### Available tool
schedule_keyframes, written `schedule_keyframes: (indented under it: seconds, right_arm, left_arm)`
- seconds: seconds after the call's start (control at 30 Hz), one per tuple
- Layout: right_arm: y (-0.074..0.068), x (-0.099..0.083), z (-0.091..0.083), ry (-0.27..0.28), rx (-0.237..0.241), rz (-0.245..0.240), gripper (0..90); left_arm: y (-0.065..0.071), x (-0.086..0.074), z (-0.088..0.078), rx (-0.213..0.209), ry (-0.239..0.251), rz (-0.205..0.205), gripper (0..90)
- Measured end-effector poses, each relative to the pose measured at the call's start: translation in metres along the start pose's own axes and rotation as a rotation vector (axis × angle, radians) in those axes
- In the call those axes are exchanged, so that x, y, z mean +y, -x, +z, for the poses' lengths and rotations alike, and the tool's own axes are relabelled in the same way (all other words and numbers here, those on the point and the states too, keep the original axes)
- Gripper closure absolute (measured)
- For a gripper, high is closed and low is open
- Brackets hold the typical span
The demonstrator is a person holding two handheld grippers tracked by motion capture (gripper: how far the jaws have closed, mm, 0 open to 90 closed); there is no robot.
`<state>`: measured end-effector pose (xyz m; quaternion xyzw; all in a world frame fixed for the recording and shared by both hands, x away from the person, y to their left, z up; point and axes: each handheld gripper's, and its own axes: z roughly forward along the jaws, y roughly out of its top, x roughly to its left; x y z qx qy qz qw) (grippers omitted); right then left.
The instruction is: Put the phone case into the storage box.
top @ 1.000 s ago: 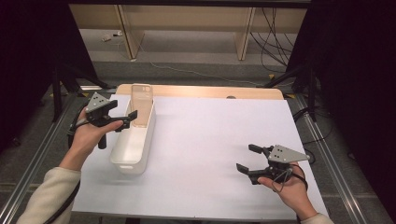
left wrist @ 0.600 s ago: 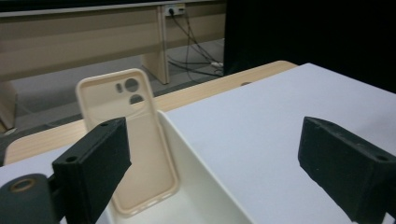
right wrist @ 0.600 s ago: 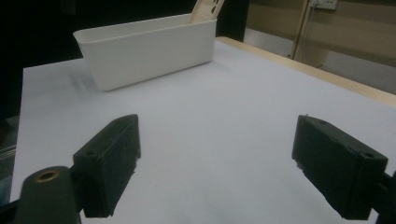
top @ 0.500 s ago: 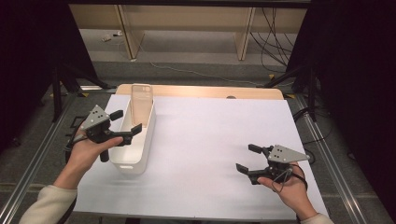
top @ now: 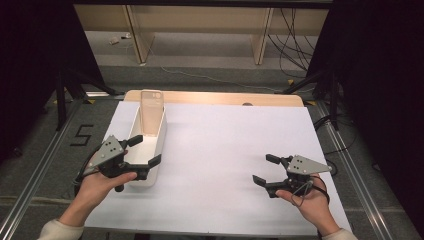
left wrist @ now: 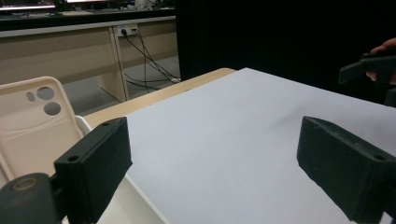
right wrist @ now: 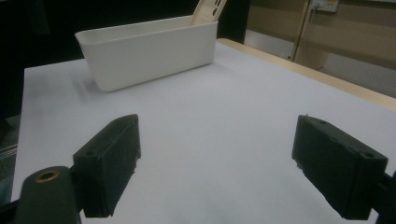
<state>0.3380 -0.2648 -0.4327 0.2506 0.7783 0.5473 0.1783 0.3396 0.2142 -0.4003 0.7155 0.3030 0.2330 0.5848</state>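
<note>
Dark room, pale wooden desks and trailing cables at the far side; a bench covered with a white sheet is sitting in the middle. A white oblong plastic bin is standing on the left part of the bench, long axis running near to far. A beige phone case with camera cutouts is leaning upright inside the bin at its far end, sticking above the rim. The left claw is hovering over the near end of the bin, jaws spread wide, nothing between them; one jaw is lying over the bin's inside, the other over its near right corner. The right claw is hanging just above the sheet at the near right, well apart from the bin, jaws spread, gripping nothing, pointing left toward the bin.
</note>
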Motion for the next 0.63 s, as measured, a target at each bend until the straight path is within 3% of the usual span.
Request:
schedule_keyframes:
  seconds: [0.07,0.13,0.63]
  right_arm:
    - [0.000,0.000,0.000,0.000,0.001,-0.001,16.7]
    - [0.000,-0.002,0.004,0.046,-0.005,0.006,16.7]
    - [0.001,-0.001,0.000,0.023,0.018,0.010,16.2]
  left_arm:
    - [0.003,-0.005,0.000,-0.009,-0.005,0.008,9.7]
    - [0.004,-0.009,-0.001,-0.012,-0.009,0.007,9.7]
    - [0.000,-0.016,-0.007,0.013,0.003,0.011,10.0]
